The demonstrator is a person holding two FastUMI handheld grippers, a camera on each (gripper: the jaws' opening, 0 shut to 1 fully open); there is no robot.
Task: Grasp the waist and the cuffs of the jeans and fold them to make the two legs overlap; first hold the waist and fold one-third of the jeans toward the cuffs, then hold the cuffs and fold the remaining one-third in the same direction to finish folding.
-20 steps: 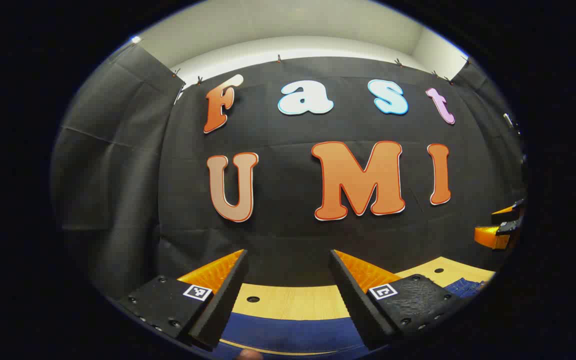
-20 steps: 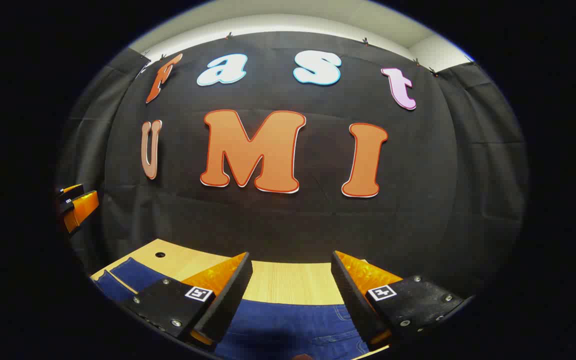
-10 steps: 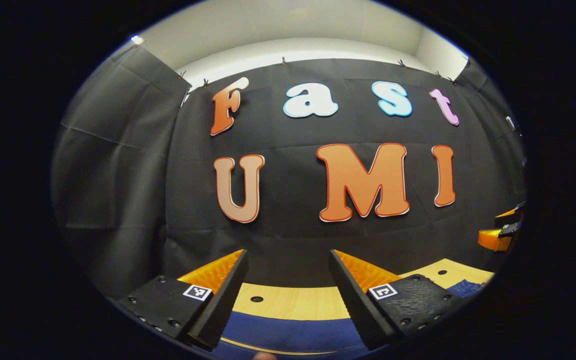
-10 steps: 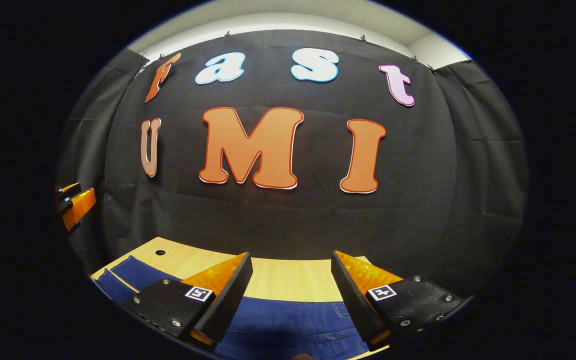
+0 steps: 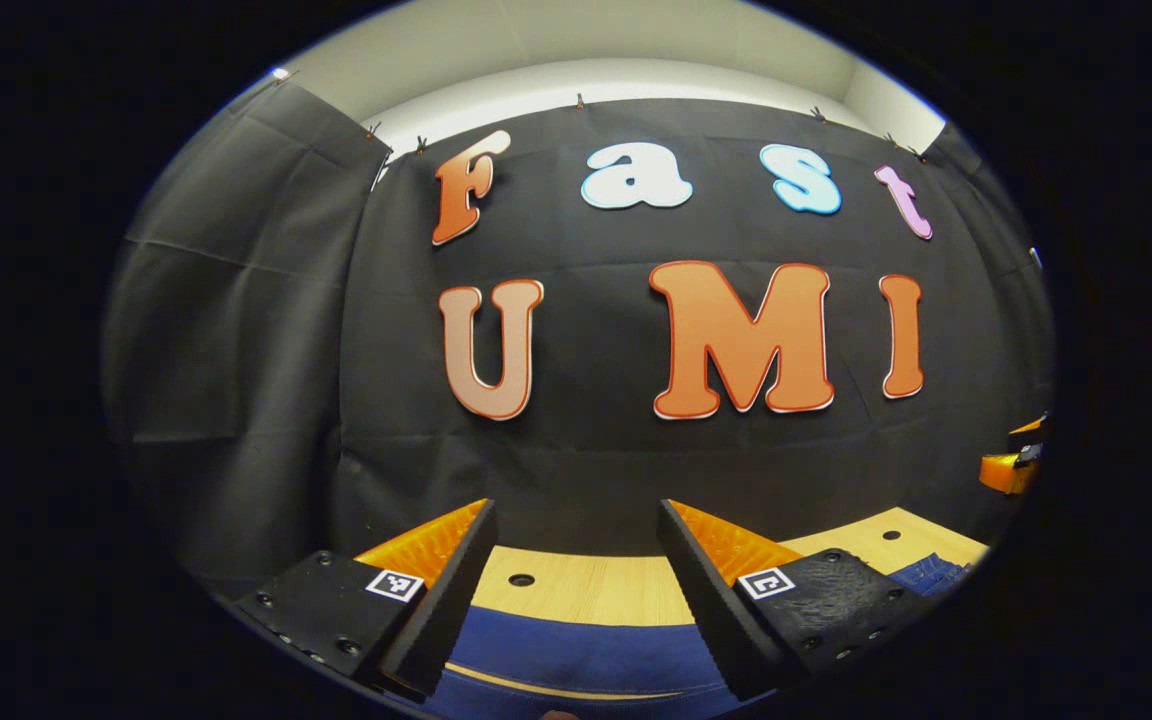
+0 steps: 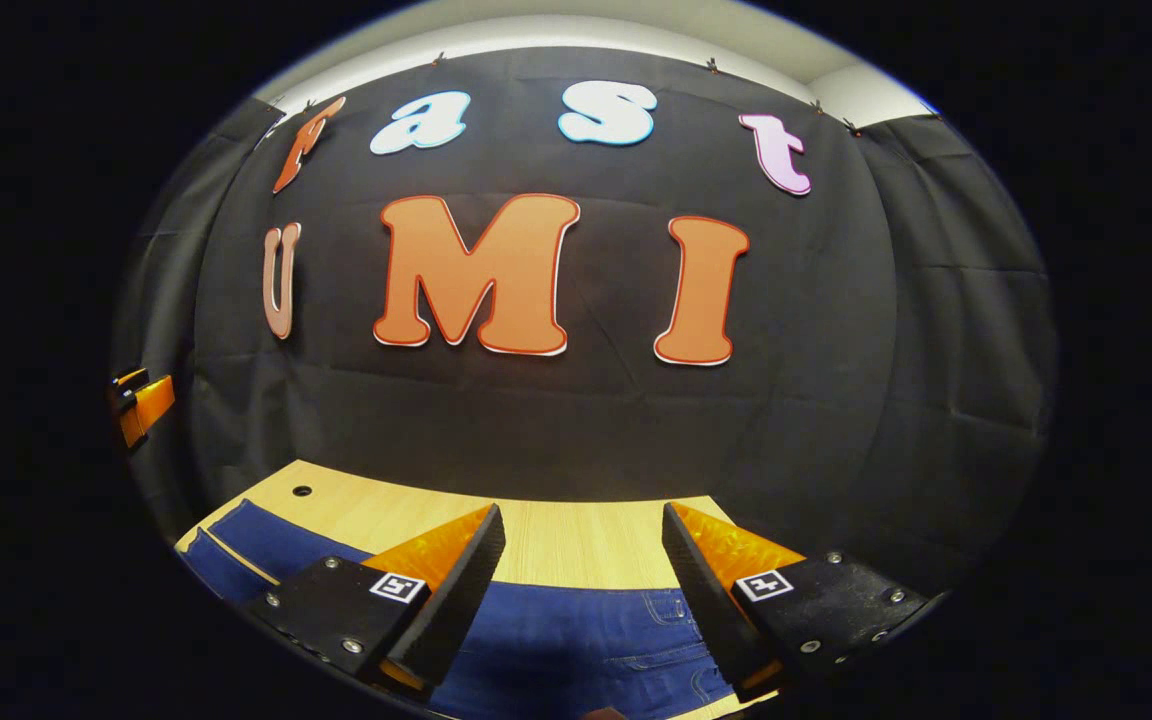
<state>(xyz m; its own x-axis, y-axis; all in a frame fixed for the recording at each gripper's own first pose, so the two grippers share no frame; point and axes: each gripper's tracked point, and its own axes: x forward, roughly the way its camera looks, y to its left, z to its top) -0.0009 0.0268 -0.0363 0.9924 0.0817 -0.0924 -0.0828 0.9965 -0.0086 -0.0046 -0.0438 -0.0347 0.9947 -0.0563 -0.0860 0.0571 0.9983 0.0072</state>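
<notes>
Over the last second both cameras have tipped downward a little: the wall cloth has slid up in each view, more of the table and jeans has come into sight below, and the other gripper has drifted toward the edge of each picture. Nearest in the left gripper view, the left gripper (image 5: 576,560) has its jaws spread wide apart with nothing between them, held above the jeans (image 5: 576,655), whose dark blue fabric lies flat on the table (image 5: 586,590) just below the fingertips; a further bit of denim shows at the lower right past the right-hand finger. In the right gripper view, the right gripper (image 6: 584,560) likewise stands wide open and holds nothing, over a part of the jeans (image 6: 586,640) where stitching and what looks like a pocket seam can be seen, while another stretch of the fabric runs off to the lower left. Beyond the jeans the pale wooden tabletop (image 6: 576,530) carries a small round hole near its far edge. Farther off, the right gripper (image 5: 1011,460) shows at the right rim of the left gripper view, and the left gripper (image 6: 141,400) at the left rim of the right gripper view. Behind everything hangs the black cloth wall (image 5: 586,450).
</notes>
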